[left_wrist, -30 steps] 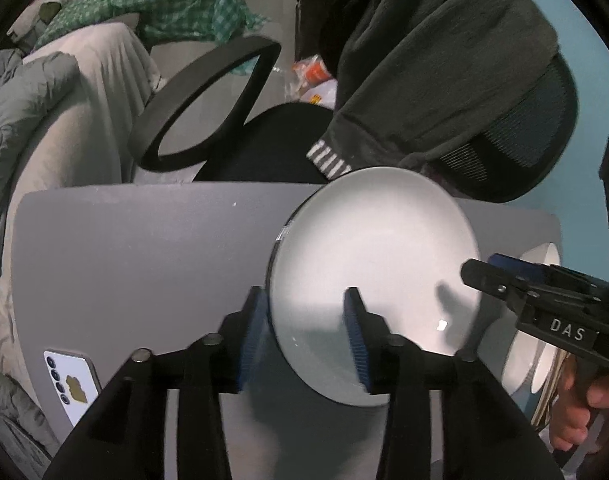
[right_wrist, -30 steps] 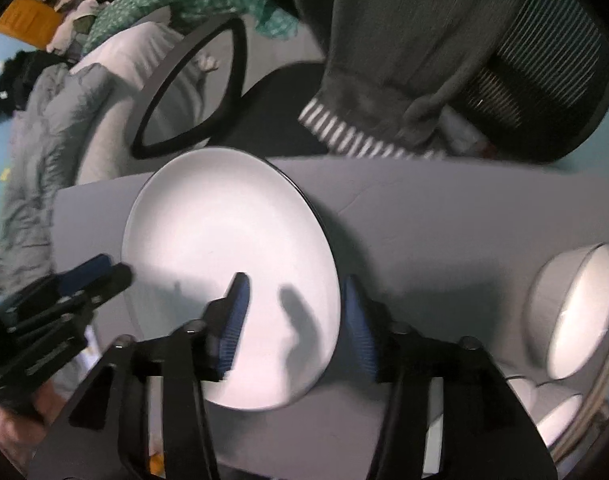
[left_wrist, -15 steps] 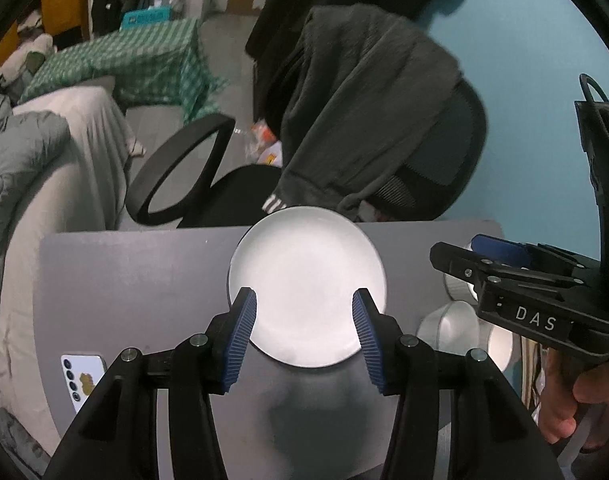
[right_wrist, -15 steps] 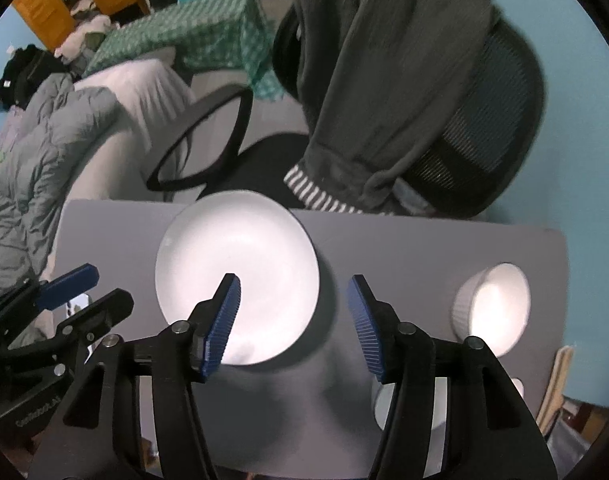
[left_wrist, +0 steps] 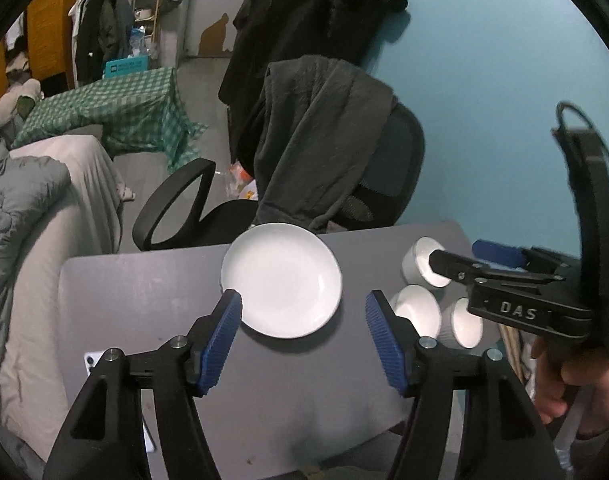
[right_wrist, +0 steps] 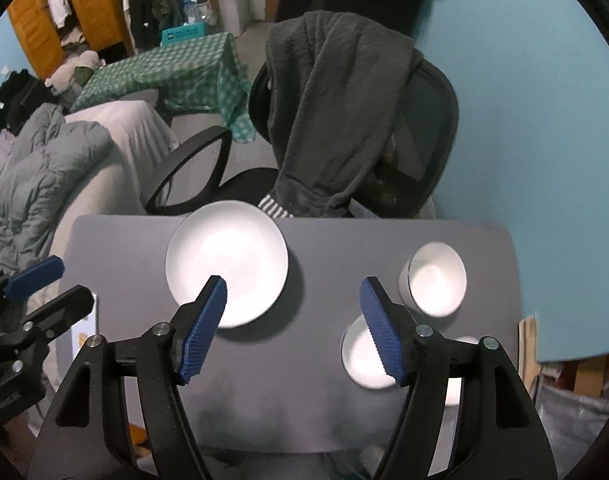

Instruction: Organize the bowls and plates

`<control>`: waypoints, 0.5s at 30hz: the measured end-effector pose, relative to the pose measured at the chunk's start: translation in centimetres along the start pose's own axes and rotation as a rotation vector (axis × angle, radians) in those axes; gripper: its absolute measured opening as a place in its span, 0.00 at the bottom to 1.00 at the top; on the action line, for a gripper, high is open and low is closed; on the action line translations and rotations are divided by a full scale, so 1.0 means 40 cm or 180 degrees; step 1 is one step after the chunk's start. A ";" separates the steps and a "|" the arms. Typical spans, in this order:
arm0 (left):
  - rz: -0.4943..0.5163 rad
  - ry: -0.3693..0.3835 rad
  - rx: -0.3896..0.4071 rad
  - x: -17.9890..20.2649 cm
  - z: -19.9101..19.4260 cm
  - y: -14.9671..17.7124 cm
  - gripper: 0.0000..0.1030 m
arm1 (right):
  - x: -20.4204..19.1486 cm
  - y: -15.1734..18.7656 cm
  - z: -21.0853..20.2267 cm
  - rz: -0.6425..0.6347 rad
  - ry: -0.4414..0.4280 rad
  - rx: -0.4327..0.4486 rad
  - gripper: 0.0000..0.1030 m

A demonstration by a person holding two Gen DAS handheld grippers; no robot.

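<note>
Plate (left_wrist: 281, 279), white, round: laid flat on grey table (left_wrist: 144, 288) near its far edge, held by nothing. Three white bowls (right_wrist: 436, 278) are grouped at its right. Left gripper (left_wrist: 302, 336) and right gripper (right_wrist: 294, 326) are raised above, jaws opening, nothing between them.

My left gripper (left_wrist: 302, 336) points steeply down, its jaws opening with nothing between the blue pads (left_wrist: 220, 338). My right gripper (right_wrist: 294, 328) tilts down too — jaws also opening, pads (right_wrist: 380, 332) bare. My right hand (left_wrist: 564, 376) wraps its handle, seen at the left camera's edge — fingers curled around the grip.
</note>
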State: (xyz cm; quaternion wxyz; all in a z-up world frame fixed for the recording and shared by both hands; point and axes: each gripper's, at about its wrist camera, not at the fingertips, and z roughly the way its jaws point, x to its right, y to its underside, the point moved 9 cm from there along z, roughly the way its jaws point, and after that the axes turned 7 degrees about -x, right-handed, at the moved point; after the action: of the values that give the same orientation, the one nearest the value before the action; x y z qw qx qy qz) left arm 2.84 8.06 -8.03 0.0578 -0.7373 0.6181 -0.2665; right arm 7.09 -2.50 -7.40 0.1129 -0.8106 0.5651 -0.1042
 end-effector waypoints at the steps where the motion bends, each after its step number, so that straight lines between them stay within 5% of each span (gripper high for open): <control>1: -0.0008 0.0004 0.0012 0.001 -0.010 0.007 0.63 | 0.003 0.006 -0.003 0.0032 0.0005 -0.0002 0.67; 12: 0.0041 -0.0066 -0.0031 0.020 -0.057 0.075 0.64 | 0.045 0.111 -0.055 0.0444 0.0021 -0.0029 0.67; 15: 0.0092 -0.0124 -0.0027 0.024 -0.068 0.086 0.71 | 0.047 0.143 -0.072 0.0446 0.0062 -0.0018 0.67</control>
State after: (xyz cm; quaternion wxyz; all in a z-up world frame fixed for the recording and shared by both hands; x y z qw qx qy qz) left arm -1.36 7.03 -6.83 0.0705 -0.7336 0.6285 -0.2486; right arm 1.78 -6.37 -6.31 0.1120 -0.7683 0.6218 -0.1024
